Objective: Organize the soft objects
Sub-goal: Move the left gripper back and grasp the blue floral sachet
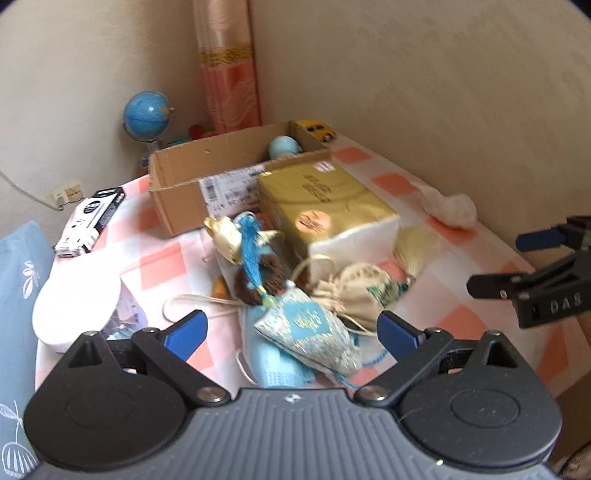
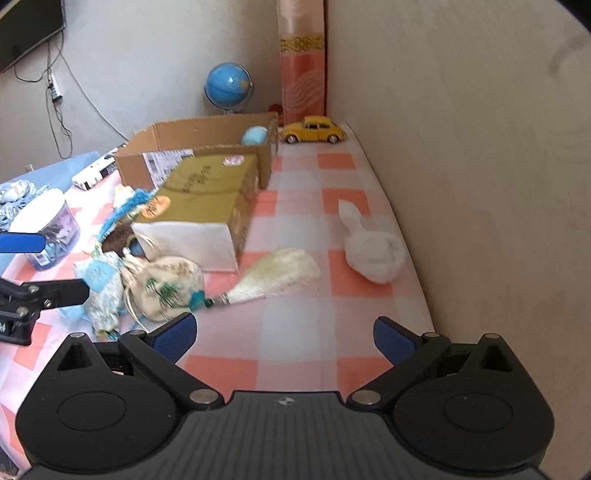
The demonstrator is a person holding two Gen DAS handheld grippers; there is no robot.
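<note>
The left hand-held gripper [image 1: 291,334], jaws wide and empty, is hovering over the brocade sachet [image 1: 310,332]. The right hand-held gripper [image 2: 284,336] is waiting wide too. Next: closing on it, carrying toward the cardboard box [image 1: 177,177] at twelve o'clock.

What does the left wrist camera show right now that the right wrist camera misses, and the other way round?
Left wrist only: the light blue cloth beneath the open left gripper.

Right wrist only: the wall-mounted screen, and bare checked tablecloth under the open right gripper.

Both: cardboard box, gold box, beige pouch, white fluffy toy, globe.
</note>
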